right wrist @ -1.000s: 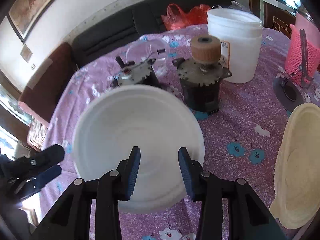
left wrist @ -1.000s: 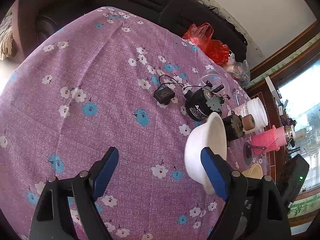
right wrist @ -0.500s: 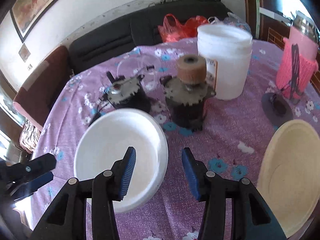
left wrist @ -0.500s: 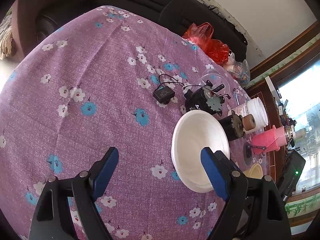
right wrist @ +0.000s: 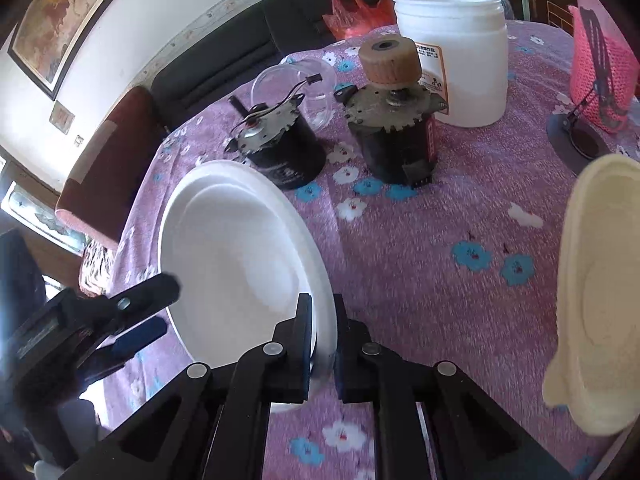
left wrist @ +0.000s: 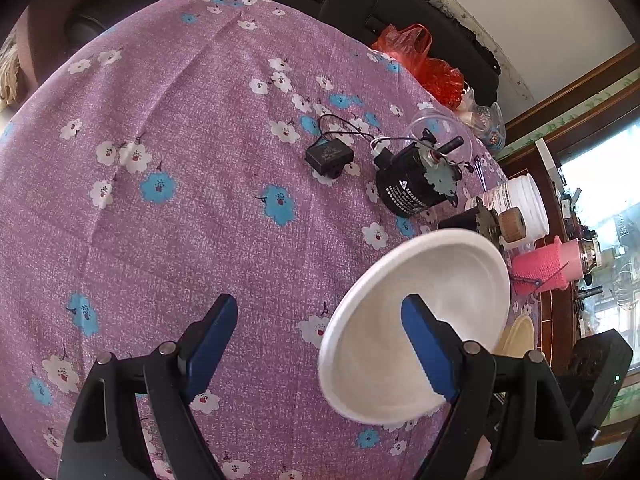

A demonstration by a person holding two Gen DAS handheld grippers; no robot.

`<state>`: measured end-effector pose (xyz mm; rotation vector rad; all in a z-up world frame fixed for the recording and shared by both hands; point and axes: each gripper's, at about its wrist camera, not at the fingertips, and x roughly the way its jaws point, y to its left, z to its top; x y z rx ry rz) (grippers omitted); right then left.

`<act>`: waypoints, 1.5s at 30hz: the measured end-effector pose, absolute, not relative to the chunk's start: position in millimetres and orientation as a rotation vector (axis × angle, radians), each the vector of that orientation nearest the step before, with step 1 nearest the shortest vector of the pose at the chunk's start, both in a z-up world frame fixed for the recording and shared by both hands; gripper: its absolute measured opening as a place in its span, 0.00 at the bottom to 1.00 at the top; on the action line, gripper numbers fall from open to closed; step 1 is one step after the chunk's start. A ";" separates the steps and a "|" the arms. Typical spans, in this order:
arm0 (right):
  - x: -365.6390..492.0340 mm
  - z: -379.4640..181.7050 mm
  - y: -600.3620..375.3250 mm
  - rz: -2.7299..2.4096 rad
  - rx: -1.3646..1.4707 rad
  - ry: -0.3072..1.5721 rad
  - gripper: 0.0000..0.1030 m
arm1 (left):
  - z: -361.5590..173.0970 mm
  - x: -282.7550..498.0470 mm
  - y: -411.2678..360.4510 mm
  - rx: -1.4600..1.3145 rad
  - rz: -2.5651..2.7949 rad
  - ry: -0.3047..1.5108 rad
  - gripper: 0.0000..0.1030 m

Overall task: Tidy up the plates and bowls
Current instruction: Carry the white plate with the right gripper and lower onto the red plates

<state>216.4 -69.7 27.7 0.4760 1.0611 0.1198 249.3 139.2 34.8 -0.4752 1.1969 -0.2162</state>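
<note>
Right claw (right wrist: 322, 334) has just snapped closed, its two black jaws pinching the near rim of the white plate (right wrist: 240, 256), a smooth, matte, round dish with a shallow well and a broad lip. The plate tilts up off the counter (right wrist: 420, 240), rim wedged between the pads. Left claw (left wrist: 316, 332) stands wide apart, blue ribbed pads gripping nothing; the white plate sits just past its right-hand pad, and whether it touches that pad I cannot tell.

Out to the right, a second dish: one cream plate (right wrist: 596, 292), same round moulded shape, a duller ivory surface, also raised on edge. So two plates, one white, one cream.

Beyond them, two dark cylindrical motors with toothed metal plates on top: one motor (right wrist: 280, 144) trailing thin wires, the other, capped motor (right wrist: 396, 120) carrying a ribbed tan roller. One small black box (left wrist: 330, 156) lies on a looped wire. One clear plastic cup (right wrist: 296, 88) lies on its side. One white plastic tub (right wrist: 456, 48), glossy and squat, stands behind. One pink knitted sleeve (right wrist: 600, 60) at the far right, one crinkled red bag (left wrist: 420, 60) at the far edge. The counter wears a purple woven cloth dotted with white and blue flowers.
</note>
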 end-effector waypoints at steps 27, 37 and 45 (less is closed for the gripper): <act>58.0 96.2 -15.2 0.417 0.493 1.003 0.09 | 116.4 47.7 195.2 -0.318 -0.162 1.047 0.15; 23.7 66.4 77.5 0.455 0.267 1.047 0.10 | 64.9 -0.1 257.9 -0.373 -0.005 1.090 0.18; 27.0 36.9 95.6 0.416 0.229 1.102 0.13 | 45.3 4.2 259.9 -0.349 0.015 1.133 0.32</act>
